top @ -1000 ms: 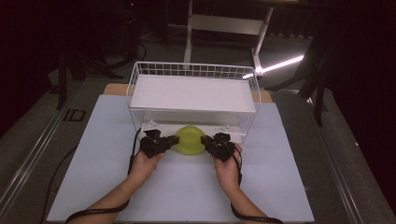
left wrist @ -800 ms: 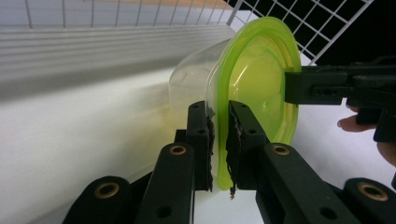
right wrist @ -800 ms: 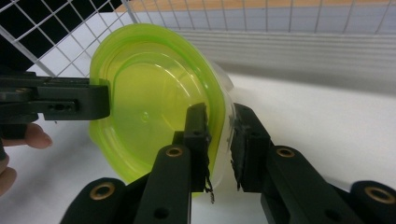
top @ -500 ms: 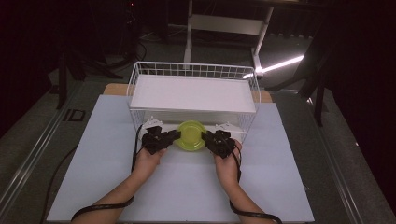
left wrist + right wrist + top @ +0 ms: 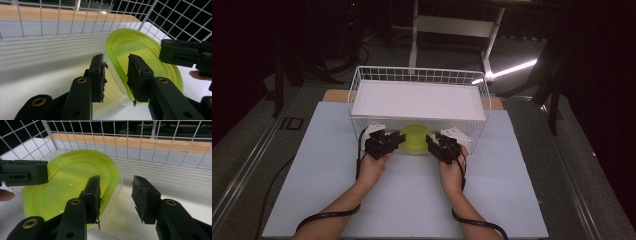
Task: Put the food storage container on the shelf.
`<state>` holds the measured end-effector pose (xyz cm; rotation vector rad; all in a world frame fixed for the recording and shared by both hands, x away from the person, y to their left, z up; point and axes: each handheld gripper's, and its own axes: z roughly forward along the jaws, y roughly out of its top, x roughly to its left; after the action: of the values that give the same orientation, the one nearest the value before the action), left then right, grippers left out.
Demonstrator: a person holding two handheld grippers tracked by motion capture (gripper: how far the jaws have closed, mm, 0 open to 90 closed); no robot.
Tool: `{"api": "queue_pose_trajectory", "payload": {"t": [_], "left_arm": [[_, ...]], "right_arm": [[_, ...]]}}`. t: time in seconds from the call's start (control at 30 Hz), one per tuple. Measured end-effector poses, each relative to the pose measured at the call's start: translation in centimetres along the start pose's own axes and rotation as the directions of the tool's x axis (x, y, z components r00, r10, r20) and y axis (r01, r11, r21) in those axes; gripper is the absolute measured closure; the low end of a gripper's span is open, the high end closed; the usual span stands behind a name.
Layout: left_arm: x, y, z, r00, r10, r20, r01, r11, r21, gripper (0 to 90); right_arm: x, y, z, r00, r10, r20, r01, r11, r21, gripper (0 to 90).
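In the middle of the frame, the green lidded container (image 5: 414, 139) sits tilted at the white wire basket's (image 5: 419, 76) front edge. The left gripper (image 5: 115, 75) pinches its rim narrowly for support; the right gripper (image 5: 117, 196) stands wide beside it, holding nothing.

A dark room, a white stand (image 5: 452, 25) behind the table (image 5: 312, 150), a light streak (image 5: 512, 69) on grey floor

We see a white wire basket (image 5: 419, 76) on a pale sheet (image 5: 322, 180) covering the table, a white board (image 5: 419, 100) lying inside it, and a white stand (image 5: 457, 25) on the dark floor beyond.
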<state>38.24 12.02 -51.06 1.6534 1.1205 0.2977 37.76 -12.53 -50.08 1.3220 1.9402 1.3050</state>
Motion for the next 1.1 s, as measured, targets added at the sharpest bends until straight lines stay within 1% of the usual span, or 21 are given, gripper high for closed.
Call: {"api": "queue_pose_trajectory", "payload": {"t": [0.07, 0.1, 0.13, 0.17, 0.23, 0.27, 0.3, 0.37, 0.4, 0.5, 0.53, 0.63, 0.7, 0.8, 0.83, 0.97, 1.07, 1.1], "left_arm": [[0.0, 0.1, 0.3, 0.9998, -0.01, -0.016, 0.01, 0.9999, -0.003, 63.4], [0.0, 0.1, 0.3, 0.9998, -0.01, -0.016, 0.01, 0.9999, -0.003, 60.2], [0.0, 0.2, 0.3, 0.9992, -0.037, -0.014, 0.037, 0.9993, -0.003, 58.7], [0.0, 0.2, 0.3, 0.9992, -0.037, -0.014, 0.037, 0.9993, -0.003, 58.6], [-0.2, 0.3, 0.1, 0.9992, -0.038, -0.01, 0.038, 0.999, -0.022, 56.8], [-0.3, 0.4, 0.0, 0.9996, -0.026, -0.01, 0.026, 0.9994, -0.024, 54.8], [-0.4, 0.4, -0.3, 0.9999, -0.014, -0.009, 0.014, 0.9995, -0.028, 54.8], [-0.5, 0.4, -0.6, 1.0, -0.004, 0.0, 0.004, 0.9995, -0.03, 54.4], [-0.5, 0.4, -0.8, 1.0, 0.003, 0.002, -0.002, 0.9996, -0.027, 52.8], [-0.5, 0.2, -1.5, 1.0, 0.005, 0.005, -0.004, 0.9995, -0.032, 52.3], [-0.3, 0.1, -1.7, 0.9999, 0.005, 0.015, -0.005, 0.9994, -0.033, 51.4], [-0.2, -0.1, -2.4, 0.9998, 0.013, 0.015, -0.013, 0.9996, -0.024, 51.3], [-0.2, -0.2, -3.0, 0.9997, 0.014, 0.018, -0.014, 0.9996, -0.024, 51.2], [-0.4, -0.4, -3.9, 0.9995, 0.018, 0.028, -0.017, 0.9995, -0.028, 49.8], [-0.5, -0.5, -4.2, 0.9992, 0.022, 0.032, -0.021, 0.9993, -0.032, 49.7], [-1.0, -0.9, -5.5, 0.9981, 0.047, 0.041, -0.046, 0.9986, -0.025, 47.6], [-1.4, -1.4, -6.6, 0.9965, 0.057, 0.061, -0.056, 0.9982, -0.022, 47.4], [-1.6, -1.5, -6.9, 0.9961, 0.057, 0.068, -0.056, 0.9982, -0.019, 47.4]], "right_arm": [[0.0, 0.1, 0.2, 0.9999, -0.011, 0.007, 0.011, 1.0, 0.007, 57.0], [0.0, 0.2, 0.3, 0.9998, -0.015, 0.011, 0.014, 1.0, 0.009, 55.9], [0.0, 0.3, 0.3, 0.9998, -0.015, 0.009, 0.015, 1.0, 0.01, 54.0], [0.0, 0.3, 0.3, 0.9998, -0.015, 0.009, 0.015, 1.0, 0.01, 54.0], [-0.1, 0.4, 0.2, 1.0, -0.008, 0.005, 0.008, 1.0, 0.003, 52.9], [-0.1, 0.4, 0.1, 1.0, -0.01, 0.002, 0.01, 1.0, -0.002, 52.3], [-0.1, 0.5, -0.1, 0.9999, -0.011, -0.006, 0.011, 1.0, -0.003, 51.5], [0.1, 0.5, -0.4, 0.9997, -0.018, -0.015, 0.018, 1.0, -0.008, 51.3], [0.2, 0.5, -0.6, 0.9996, -0.015, -0.022, 0.015, 1.0, -0.007, 50.7], [0.5, 0.5, -1.4, 0.9989, -0.02, -0.042, 0.02, 1.0, -0.008, 50.5], [0.6, 0.6, -1.7, 0.9987, -0.02, -0.047, 0.019, 1.0, -0.01, 50.5], [0.9, 0.7, -2.6, 0.998, -0.011, -0.062, 0.01, 1.0, -0.015, 50.6], [1.1, 0.7, -3.2, 0.9977, -0.013, -0.067, 0.013, 1.0, -0.014, 50.8], [1.6, 0.7, -4.0, 0.9961, -0.019, -0.086, 0.017, 1.0, -0.016, 51.8], [1.8, 0.6, -4.2, 0.995, -0.018, -0.098, 0.017, 1.0, -0.007, 51.8], [2.9, 0.2, -5.2, 0.9908, -0.04, -0.129, 0.041, 0.999, -0.001, 53.8], [3.3, -0.2, -5.8, 0.9889, -0.047, -0.141, 0.049, 0.999, 0.008, 58.8], [3.4, -0.4, -5.9, 0.9895, -0.047, -0.137, 0.049, 0.999, 0.011, 63.2]]}}
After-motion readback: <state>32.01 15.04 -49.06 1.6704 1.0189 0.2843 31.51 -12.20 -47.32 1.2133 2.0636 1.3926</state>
